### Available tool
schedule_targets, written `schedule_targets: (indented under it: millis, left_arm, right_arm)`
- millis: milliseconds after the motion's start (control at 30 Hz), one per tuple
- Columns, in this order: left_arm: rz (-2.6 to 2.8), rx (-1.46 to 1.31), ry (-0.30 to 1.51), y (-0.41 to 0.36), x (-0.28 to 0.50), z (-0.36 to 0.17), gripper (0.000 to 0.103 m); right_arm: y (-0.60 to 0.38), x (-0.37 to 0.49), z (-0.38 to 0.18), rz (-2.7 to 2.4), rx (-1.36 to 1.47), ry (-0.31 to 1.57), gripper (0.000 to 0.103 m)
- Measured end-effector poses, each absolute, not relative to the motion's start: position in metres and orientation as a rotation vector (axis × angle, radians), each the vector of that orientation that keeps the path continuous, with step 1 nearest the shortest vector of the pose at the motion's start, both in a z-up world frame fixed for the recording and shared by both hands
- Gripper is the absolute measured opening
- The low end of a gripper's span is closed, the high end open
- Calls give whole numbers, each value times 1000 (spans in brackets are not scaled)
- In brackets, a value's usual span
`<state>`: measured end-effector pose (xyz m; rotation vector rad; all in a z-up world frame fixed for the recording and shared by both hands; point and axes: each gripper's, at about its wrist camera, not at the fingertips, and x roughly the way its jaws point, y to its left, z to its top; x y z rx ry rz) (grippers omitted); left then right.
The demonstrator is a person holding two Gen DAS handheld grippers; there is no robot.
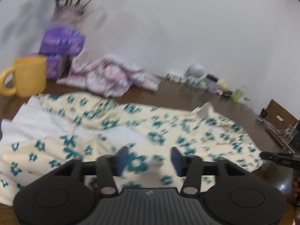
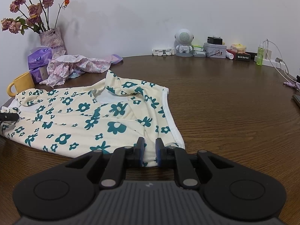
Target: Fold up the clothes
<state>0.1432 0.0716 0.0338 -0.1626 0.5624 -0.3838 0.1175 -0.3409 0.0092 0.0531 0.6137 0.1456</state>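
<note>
Floral garment [image 2: 90,120] is lying spread across the brown table [image 2: 225,112], near the yellow mug [image 2: 21,86]. We're seeing the left gripper [image 1: 149,161] hovering over its near edge, jaws standing apart with nothing pinched. Right gripper [image 2: 149,152] jaws are nearly closed, squeezing the garment's white-hemmed corner.

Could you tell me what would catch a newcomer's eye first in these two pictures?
The cream garment with teal flowers lies spread over the dark wooden table; the right gripper pinches its near corner. Behind it at the left stand a yellow mug and a vase of dried roses.
</note>
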Motion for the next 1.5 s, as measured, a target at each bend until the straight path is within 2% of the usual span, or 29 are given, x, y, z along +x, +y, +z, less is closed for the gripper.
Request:
schedule_targets:
  millis: [100, 300, 467, 633, 700, 733, 933, 1067, 1133, 1200, 1500]
  left_arm:
    - [-434, -106, 547, 50, 132, 41, 63]
    - [-456, -33, 626, 16, 127, 29, 63]
    - [-426, 15, 621, -6, 122, 24, 61]
    - [-325, 86, 611, -21, 115, 18, 44]
    - [-291, 87, 610, -20, 112, 18, 27]
    - [-275, 90, 613, -19, 111, 17, 26]
    - [-220, 73, 624, -4, 103, 18, 26]
    - [-173, 33, 629, 14, 101, 18, 32]
    - [-123, 33, 631, 19, 100, 19, 25]
    - [-130, -2, 634, 17, 99, 22, 25]
    - [-451, -37, 594, -107, 104, 37, 26]
  right_arm:
    - [-342, 118, 9, 148, 62, 614, 13]
    - [-343, 118, 9, 150, 70, 615, 13]
    - [-340, 117, 9, 144, 55, 613, 13]
    - [-340, 117, 9, 147, 62, 613, 14]
    - [-341, 117, 9, 149, 68, 613, 14]
    - [-341, 117, 9, 150, 70, 614, 14]
    - [-341, 118, 9, 149, 65, 613, 14]
    - [-339, 118, 9, 148, 56, 612, 14]
    - [-340, 117, 9, 150, 59, 612, 14]
    - [-341, 118, 9, 154, 63, 614, 14]
    - [-340, 118, 9, 159, 59, 616, 18]
